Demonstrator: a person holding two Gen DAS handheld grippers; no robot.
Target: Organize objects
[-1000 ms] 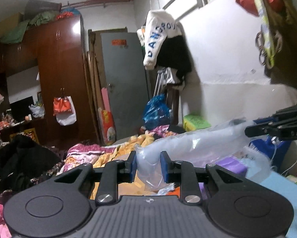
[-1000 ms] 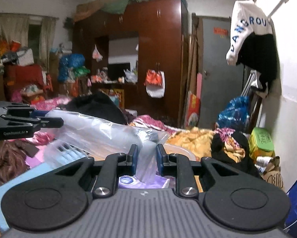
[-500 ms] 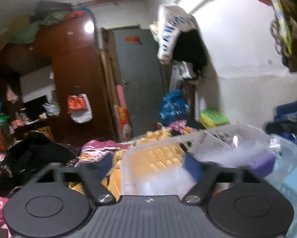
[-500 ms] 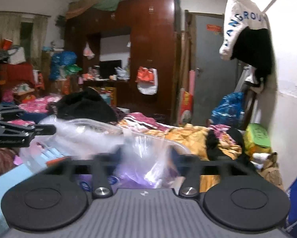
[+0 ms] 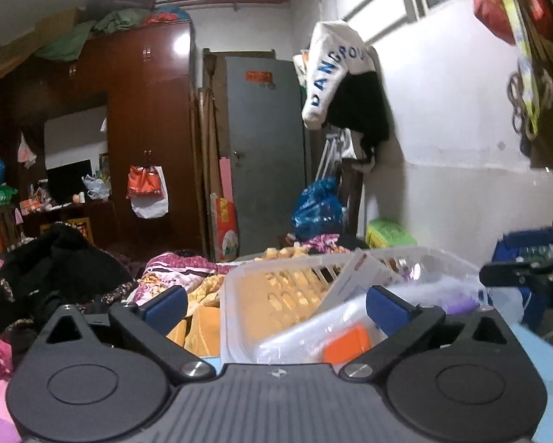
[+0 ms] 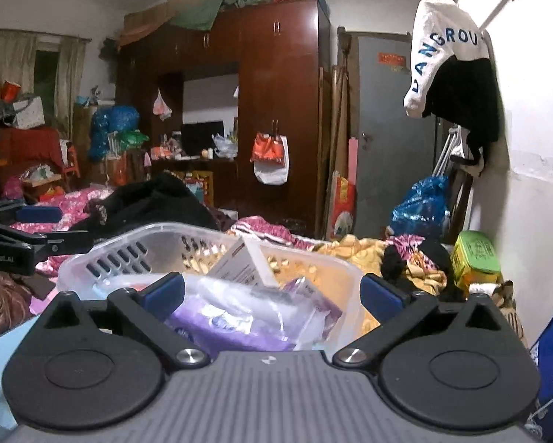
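Basket [image 6: 136, 254] on cluttered bed [image 6: 350, 254]; left hand-held gripper [image 5: 276, 304], right hand-held gripper [image 6: 272, 293] both spread apart.

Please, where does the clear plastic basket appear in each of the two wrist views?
Left wrist: the basket is low, centre to right, between the open fingers of the left gripper.
Right wrist: the basket is low, centre to left, behind the open right gripper.
Shared landmark: the grey door.

basket [image 6: 158, 234] before both claws | packets [image 6: 239, 313] inside | wardrobe [image 6: 276, 110] behind
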